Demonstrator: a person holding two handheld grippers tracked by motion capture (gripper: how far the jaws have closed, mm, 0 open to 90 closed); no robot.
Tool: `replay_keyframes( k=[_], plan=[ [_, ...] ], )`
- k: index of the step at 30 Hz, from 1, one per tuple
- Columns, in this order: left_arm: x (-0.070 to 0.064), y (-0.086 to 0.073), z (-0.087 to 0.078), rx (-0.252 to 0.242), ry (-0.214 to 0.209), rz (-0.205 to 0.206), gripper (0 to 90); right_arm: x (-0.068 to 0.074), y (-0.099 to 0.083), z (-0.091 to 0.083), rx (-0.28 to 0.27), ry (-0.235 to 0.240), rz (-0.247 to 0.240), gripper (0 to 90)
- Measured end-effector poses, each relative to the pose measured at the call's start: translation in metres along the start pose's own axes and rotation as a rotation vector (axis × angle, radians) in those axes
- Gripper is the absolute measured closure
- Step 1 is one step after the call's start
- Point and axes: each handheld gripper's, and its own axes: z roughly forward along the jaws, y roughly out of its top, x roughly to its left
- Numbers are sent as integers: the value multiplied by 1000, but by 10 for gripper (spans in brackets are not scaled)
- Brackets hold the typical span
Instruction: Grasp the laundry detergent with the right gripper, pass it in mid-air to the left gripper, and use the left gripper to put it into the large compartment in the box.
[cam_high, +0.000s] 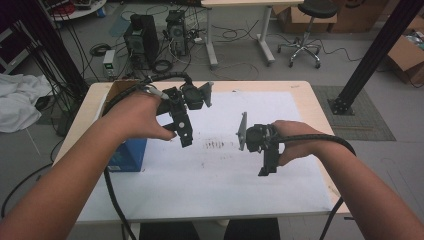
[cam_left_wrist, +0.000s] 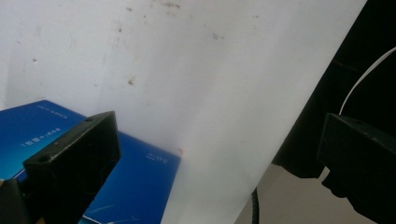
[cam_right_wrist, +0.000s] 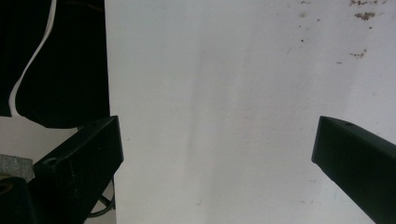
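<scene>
Both pairs of black jaws stand wide apart and hold nothing. The left gripper (cam_high: 186, 136) hangs above the white paper sheet (cam_high: 220, 175) that covers the tabletop, tilted down toward the near side. In the left gripper view, a flat blue cardboard box (cam_left_wrist: 135, 186) with small white print lies just under and behind the left-hand jaw, running out toward the sheet's edge; nothing but bare white paper lies between the two jaws. From the high view the box (cam_high: 129, 155) sits at the sheet's left edge, just beside the person's left hand (cam_high: 137, 117).

The box looks light and stiff, with a smooth printed skin that could slip a little under hard pads. I judge the safest hold is across its thin edges, near a corner, since the broad face is too wide for the jaws.

The right gripper (cam_high: 267, 165) hovers over the right half of the sheet, well apart from the box, its jaws framing plain paper with a few brown specks off to the far side.

Farther out, a thick black cable (cam_high: 112, 200) trails from the left gripper past the box's near end and could snag it. Beyond the table stand computer towers (cam_high: 142, 37), a stool (cam_high: 305, 30) and cardboard cartons (cam_high: 407, 57) on the floor.
</scene>
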Motion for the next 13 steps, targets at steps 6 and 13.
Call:
replay_keyframes(
  k=[6, 13],
  plan=[
    [0, -2, 1, 0, -2, 5, 1, 1, 1, 0, 0, -1, -2, 17],
    [-2, -1, 3, 0, -9, 23, 1, 1, 1, -1, 2, -3, -4, 18]
  ],
)
